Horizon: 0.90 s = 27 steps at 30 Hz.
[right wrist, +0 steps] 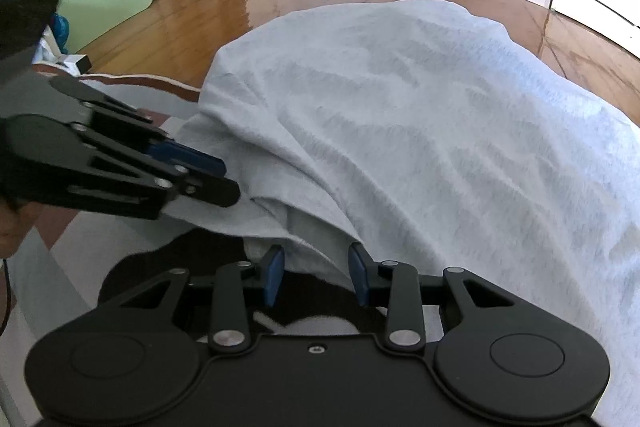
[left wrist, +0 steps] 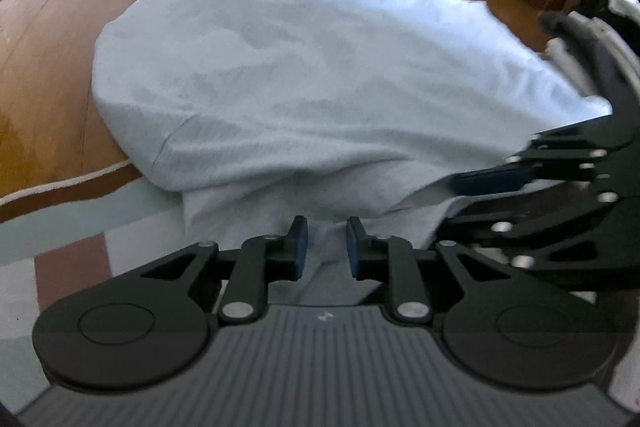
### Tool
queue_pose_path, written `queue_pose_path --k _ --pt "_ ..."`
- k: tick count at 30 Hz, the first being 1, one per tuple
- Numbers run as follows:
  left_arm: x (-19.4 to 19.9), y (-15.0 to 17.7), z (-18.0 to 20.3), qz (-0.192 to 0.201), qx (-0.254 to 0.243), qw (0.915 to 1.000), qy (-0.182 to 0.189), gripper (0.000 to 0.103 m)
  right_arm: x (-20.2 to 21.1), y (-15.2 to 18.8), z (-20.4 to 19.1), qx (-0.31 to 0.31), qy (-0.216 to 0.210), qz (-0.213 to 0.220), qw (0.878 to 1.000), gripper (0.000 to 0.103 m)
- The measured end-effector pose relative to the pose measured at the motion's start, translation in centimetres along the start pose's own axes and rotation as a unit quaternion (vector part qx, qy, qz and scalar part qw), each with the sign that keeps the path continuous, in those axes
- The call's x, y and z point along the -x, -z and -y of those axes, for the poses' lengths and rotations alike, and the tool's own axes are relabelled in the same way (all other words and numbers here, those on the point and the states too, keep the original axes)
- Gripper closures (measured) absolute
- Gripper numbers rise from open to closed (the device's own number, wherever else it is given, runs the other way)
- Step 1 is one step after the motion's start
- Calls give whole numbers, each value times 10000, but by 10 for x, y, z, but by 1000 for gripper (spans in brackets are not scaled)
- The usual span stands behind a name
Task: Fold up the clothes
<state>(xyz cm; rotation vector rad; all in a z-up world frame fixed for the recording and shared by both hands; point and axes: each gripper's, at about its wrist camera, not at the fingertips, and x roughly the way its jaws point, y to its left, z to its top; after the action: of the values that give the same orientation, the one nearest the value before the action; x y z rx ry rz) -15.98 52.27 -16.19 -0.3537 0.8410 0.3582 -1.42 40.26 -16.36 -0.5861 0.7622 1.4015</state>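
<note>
Light grey garment (left wrist: 304,67) lies bunched over a patterned rug (left wrist: 72,247) on the wooden floor (left wrist: 52,27). Left gripper (left wrist: 326,245) and right gripper (right wrist: 316,275) both pinch its near edge, side by side.

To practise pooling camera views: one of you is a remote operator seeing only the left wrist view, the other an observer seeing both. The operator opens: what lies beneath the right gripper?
Observer: A black patch with white marks shows beneath the right gripper, below the grey garment's edge.
Operator: What is behind the left gripper?
Observer: A hand shows behind the left gripper, at the frame's left edge.
</note>
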Motion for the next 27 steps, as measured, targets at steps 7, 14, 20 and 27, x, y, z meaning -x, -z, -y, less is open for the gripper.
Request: queue_pose_path --k 7,14,20,27 --pt "27 -3 -8 417 -24 9960 -785 101 13 18 13 -250 -44 0 9997 62" --pt "48 1 -17 342 147 9987 -355 100 21 11 29 -1166 -839 80 9896 61" --pt "29 6 -2 -93 -398 9980 -484 83 20 -1 35 -1748 -1467 79 9736 54" --pt "27 3 -3 314 -312 9931 -1084 102 -1 -17 25 -1567 -982 20 9827 99"
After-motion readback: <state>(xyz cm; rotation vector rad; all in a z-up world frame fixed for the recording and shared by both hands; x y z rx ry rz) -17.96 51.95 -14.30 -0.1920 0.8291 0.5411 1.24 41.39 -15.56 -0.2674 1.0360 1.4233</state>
